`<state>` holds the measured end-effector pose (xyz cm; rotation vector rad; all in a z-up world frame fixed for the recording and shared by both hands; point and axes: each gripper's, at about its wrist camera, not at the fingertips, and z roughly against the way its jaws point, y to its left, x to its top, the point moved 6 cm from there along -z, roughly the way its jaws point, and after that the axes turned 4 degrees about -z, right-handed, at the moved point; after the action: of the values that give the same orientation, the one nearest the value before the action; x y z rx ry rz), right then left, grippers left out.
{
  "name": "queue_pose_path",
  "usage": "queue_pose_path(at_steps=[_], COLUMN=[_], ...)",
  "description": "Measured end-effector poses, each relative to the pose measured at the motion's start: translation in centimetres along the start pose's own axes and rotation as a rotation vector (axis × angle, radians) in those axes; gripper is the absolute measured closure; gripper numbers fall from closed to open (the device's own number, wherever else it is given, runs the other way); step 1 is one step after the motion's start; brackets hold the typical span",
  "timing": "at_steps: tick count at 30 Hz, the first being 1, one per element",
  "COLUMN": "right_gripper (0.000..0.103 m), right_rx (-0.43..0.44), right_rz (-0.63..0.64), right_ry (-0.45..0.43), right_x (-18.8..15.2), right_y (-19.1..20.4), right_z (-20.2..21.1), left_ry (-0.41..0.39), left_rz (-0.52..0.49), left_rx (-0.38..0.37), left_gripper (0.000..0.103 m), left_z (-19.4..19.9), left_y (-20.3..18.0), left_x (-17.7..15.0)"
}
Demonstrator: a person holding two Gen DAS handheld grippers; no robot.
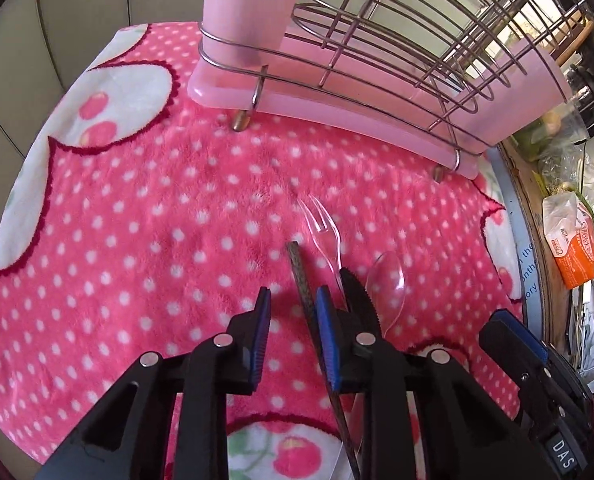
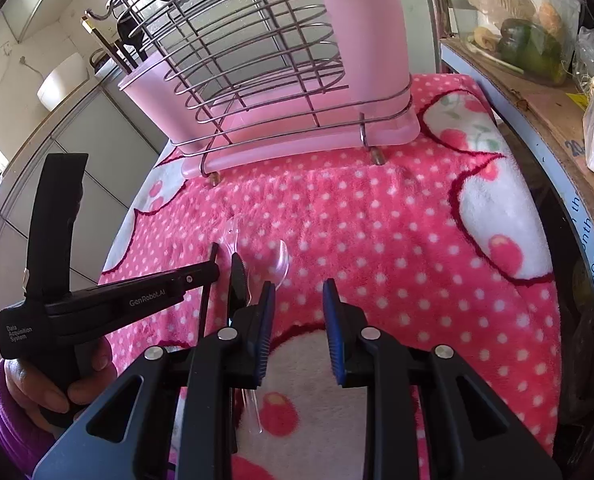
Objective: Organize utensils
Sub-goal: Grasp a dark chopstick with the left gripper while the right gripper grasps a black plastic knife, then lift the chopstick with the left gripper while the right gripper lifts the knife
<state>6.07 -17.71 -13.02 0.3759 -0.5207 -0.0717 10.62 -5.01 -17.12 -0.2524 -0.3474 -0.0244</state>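
A clear plastic fork (image 1: 324, 236), a clear plastic spoon (image 1: 389, 280) and a dark chopstick (image 1: 303, 280) lie side by side on the pink dotted blanket (image 1: 157, 208). My left gripper (image 1: 293, 308) is open and empty, low over the blanket; the chopstick lies just outside its right finger. My right gripper (image 2: 299, 292) is open and empty, just right of the spoon (image 2: 279, 268). The left gripper (image 2: 225, 268) shows in the right wrist view over the chopstick (image 2: 207, 292) and fork (image 2: 233, 232). A wire utensil rack with pink cups (image 1: 337, 52) stands behind.
The rack's pink tray and metal feet (image 2: 293, 140) rest on the blanket's far part. To the right a cardboard edge (image 2: 537, 96) carries a clear tub of vegetables (image 2: 525, 40) and a white-orange packet (image 1: 573, 240). Grey cabinet panels (image 2: 77, 152) lie left.
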Motion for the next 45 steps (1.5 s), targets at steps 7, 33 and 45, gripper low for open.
queue_pose_path(at_steps=[7,33,45], right_gripper=[0.078,0.078,0.087], right_rx=[-0.005,-0.018,-0.005], right_rz=[0.009,0.105,0.08], right_ry=[0.011,0.17,0.105], right_x=[-0.2,-0.7,0.9], right_y=[0.4,5.0,3.8], right_z=[-0.2,-5.5,-3.9], left_ry=[0.002,-0.058,-0.031], left_rz=[-0.012,0.041,0.007], left_rx=[0.013,0.039,0.057], left_gripper=[0.091,0.097,0.096], left_z=[-0.8,3.1,2.8], left_y=[-0.4,6.6,8.5], left_x=[0.3,-0.1,-0.9])
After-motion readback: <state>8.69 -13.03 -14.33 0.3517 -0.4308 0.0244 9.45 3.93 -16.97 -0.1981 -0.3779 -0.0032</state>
